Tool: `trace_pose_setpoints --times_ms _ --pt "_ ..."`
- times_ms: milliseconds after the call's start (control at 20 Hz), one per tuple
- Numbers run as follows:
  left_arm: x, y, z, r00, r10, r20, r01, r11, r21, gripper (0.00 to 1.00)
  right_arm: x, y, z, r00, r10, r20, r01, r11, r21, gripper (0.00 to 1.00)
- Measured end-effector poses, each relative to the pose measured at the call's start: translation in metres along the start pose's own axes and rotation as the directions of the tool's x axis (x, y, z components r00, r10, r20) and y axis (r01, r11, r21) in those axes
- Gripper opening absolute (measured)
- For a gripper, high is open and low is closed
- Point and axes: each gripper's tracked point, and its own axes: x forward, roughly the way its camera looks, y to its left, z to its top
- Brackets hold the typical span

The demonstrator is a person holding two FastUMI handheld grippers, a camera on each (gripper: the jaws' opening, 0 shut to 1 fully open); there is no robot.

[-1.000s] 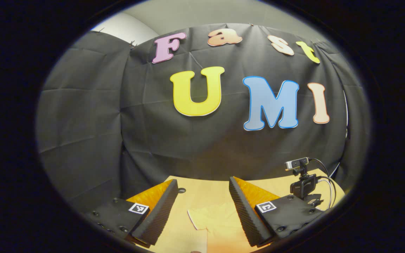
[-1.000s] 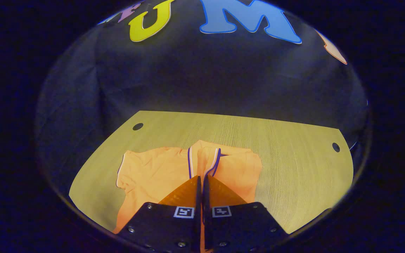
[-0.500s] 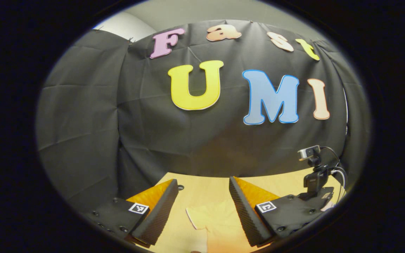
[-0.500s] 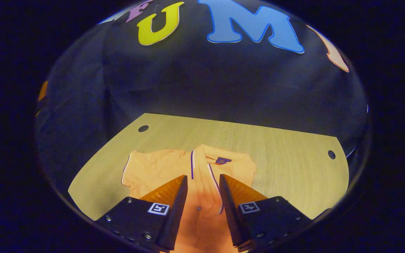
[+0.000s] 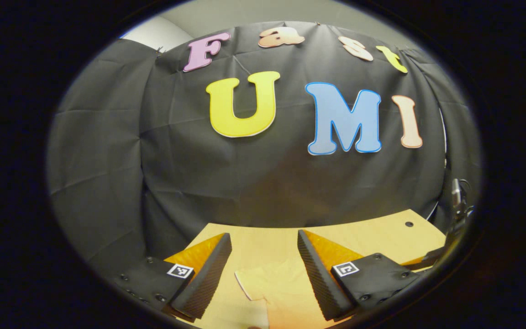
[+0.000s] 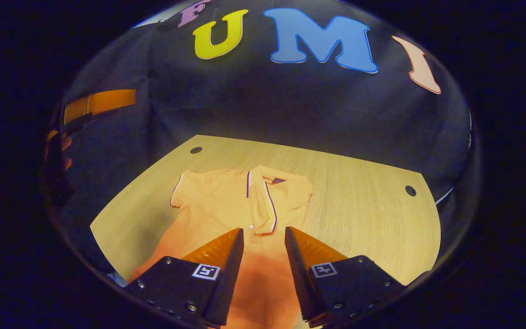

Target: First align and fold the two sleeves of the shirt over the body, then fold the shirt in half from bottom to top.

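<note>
With the right gripper (image 6: 263, 256) and left gripper (image 5: 263, 269) both held wide open and empty above the orange polo shirt (image 6: 240, 205) spread mid-table (image 6: 363, 210), sleeve folding seems underway; the outspread sleeve (image 6: 185, 189) likely must be grasped next.

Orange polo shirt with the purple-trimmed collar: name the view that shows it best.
The right gripper view: the orange polo shirt lies spread out, collar and one sleeve clear. The left gripper view catches a pale sleeve patch.

shirt (image 6: 226, 205): hem cut off by lower edge, partly hidden behind fingers | left gripper view: just a sleeve (image 5: 263, 283) between fingers | other gripper (image 6: 94, 103): cut by left edge, state unclear
</note>
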Motion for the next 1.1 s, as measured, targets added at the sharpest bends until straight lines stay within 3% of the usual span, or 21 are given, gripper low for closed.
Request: trace_pose_setpoints --times_ms 450,800,1100 --pt "0.066 -0.008 -0.047 0.997 -0.047 -0.063 0.048 0.999 0.013 0.95 -0.075 0.005 -0.056 0.996 -0.012 -0.084 0.020 0.994 0.103 0.58" --pt "0.121 -0.003 -0.120 0.984 -0.040 -0.174 0.042 0.999 0.007 0.96 -0.108 -0.010 -0.057 0.994 -0.066 -0.089 0.080 0.983 0.164 0.58" --pt "0.154 0.007 -0.198 0.953 -0.014 -0.303 0.020 1.000 0.015 0.95 -0.125 -0.012 -0.054 0.990 -0.105 -0.097 0.121 0.977 0.174 0.58"
